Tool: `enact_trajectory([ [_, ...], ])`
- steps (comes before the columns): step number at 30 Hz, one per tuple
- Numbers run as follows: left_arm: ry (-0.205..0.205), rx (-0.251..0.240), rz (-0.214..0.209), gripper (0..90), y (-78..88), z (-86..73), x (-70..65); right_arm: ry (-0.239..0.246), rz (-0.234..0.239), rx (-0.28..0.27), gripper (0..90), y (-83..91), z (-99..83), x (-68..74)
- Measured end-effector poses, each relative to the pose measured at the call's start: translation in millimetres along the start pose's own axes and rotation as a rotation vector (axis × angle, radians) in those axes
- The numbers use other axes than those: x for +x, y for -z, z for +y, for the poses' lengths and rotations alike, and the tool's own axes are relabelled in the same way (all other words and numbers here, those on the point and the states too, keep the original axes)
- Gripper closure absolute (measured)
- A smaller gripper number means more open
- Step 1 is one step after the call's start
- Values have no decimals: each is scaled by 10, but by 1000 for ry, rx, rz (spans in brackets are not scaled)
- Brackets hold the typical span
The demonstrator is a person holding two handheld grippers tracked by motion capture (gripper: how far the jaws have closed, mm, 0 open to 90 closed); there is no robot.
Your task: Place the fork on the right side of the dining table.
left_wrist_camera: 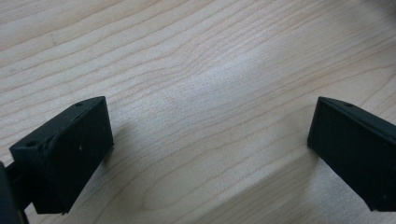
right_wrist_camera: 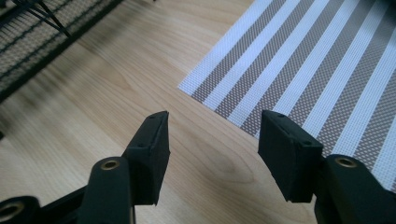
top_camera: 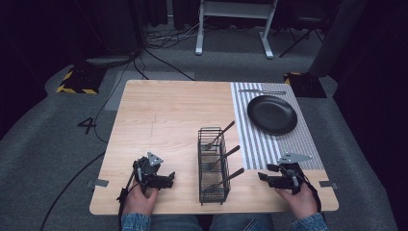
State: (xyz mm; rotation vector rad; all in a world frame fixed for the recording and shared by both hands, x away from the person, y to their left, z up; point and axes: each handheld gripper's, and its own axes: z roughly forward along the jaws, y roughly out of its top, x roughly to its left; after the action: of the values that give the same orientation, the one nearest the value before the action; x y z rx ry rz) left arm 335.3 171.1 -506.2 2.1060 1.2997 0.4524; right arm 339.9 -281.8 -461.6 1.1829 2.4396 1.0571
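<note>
Nearest to the right gripper (top_camera: pixel 264 177) stands a black wire-mesh cutlery caddy (top_camera: pixel 213 166), three compartments in a row, at the near centre of the pale wooden table (top_camera: pixel 159 120). One dark-handled fork (top_camera: pixel 219 136) leans in the far compartment, a second (top_camera: pixel 225 157) in the middle, a third (top_camera: pixel 227 178) in the near one. All three handles tilt up and right, out over the caddy's rim.

Handling, as I judge it: forks light, stiff, slim; handles likely smooth, so they may swivel in a loose pinch. Best hold is on the free handle end above the rim, clear of the wire. The caddy looks light and could drag or tip if a fork catches the mesh.

Right gripper: jaws part-way apart, nothing between them, over bare wood at the corner of the striped grey-and-white woven placemat (right_wrist_camera: pixel 322 70). Left gripper (top_camera: pixel 169 179): jaws spread wide, empty, low over the table left of the caddy.

Surface: wood grain, flat, matt. The placemat lies on the right side and carries a black round plate (top_camera: pixel 272 114); a metal utensil (top_camera: pixel 262 91) lies beyond the plate, its type too small to tell.

Room: dim, grey carpet, cables on the floor, white desk legs at the back, yellow-black hazard blocks on either side.
</note>
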Motion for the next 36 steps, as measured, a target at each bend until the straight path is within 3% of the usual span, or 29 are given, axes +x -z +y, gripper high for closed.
enact_trajectory([
  [7,0,0,0,2,0,0,0,22,31,-61,432,265,188,138],
  [15,0,0,0,2,0,0,0,49,62,-89,432,424,330,286],
  [24,0,0,0,2,0,0,0,27,100,-109,456,540,433,394],
  [36,0,1,-1,2,2,-2,0,64,159,-131,478,674,662,601],
])
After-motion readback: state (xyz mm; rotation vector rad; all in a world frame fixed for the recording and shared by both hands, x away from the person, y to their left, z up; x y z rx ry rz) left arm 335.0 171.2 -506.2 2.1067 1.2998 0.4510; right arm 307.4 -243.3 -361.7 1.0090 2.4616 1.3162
